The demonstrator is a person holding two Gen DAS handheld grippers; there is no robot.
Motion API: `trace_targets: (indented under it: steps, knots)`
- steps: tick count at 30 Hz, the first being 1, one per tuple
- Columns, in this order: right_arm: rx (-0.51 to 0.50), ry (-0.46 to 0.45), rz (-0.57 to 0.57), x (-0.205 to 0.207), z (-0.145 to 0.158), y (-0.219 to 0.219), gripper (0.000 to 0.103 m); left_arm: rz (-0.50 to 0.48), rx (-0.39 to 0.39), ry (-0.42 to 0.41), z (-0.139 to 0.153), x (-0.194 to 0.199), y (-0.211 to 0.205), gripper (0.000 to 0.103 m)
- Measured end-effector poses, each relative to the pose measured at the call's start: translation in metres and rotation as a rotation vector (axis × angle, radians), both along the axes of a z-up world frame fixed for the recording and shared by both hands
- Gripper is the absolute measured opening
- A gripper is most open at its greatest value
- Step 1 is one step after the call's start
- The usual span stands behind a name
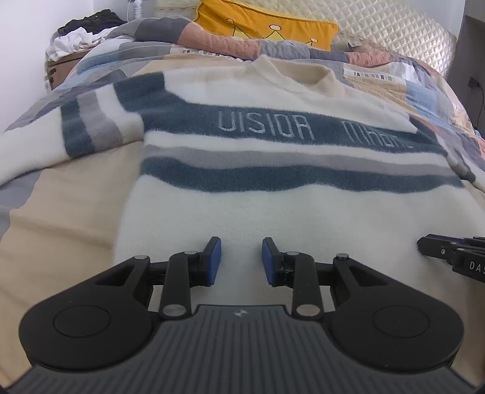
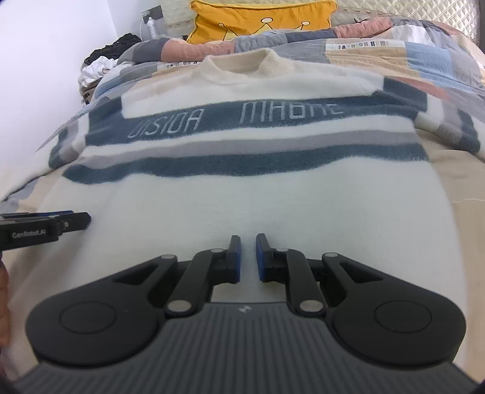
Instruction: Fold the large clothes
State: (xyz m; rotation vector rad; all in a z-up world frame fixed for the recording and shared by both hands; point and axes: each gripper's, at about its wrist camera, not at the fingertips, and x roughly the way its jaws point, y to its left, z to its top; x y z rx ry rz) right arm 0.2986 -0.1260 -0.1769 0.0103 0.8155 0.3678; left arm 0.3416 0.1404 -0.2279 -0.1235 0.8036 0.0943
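The left gripper (image 1: 241, 257) hovered low over the lower body of the sweater (image 1: 272, 188), its blue-padded jaws parted with a clear gap and nothing between them; at its 3 o'clock the right gripper (image 2: 248, 257) hung over the same white panel, jaws narrower but still apart and likewise empty. The cream sweater, banded in slate blue and grey with woven lettering across the chest, lay face up and spread flat on the patchwork duvet (image 1: 394, 88), collar (image 2: 242, 65) at 12 o'clock toward the yellow pillow (image 1: 266, 24), one sleeve (image 1: 45, 145) running out to 9 o'clock in the left view and the other sleeve (image 2: 448, 121) reaching toward 2 o'clock in the right view. The knit looked thick, fuzzy and limp, probably light for its bulk, grippy rather than slick, and likely to sag and stretch if lifted by a single point. A sound hold would seem to be the hem corners or the shoulder seams, pinched through both layers. A heap of clothes (image 1: 81, 36) sat at 11 o'clock.
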Motion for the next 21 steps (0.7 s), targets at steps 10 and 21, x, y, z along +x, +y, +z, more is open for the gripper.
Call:
trace_targets:
  steps: [10,21]
  knots:
    - [0.098,-0.055,-0.184,0.003,0.031,-0.044,0.015,0.022,-0.080,-0.003,0.008,-0.021,-0.004,0.044]
    - [0.224,-0.158,-0.427,-0.012,0.082,-0.123,0.068,0.037,-0.071,0.003,0.008,-0.037,-0.007,0.044]
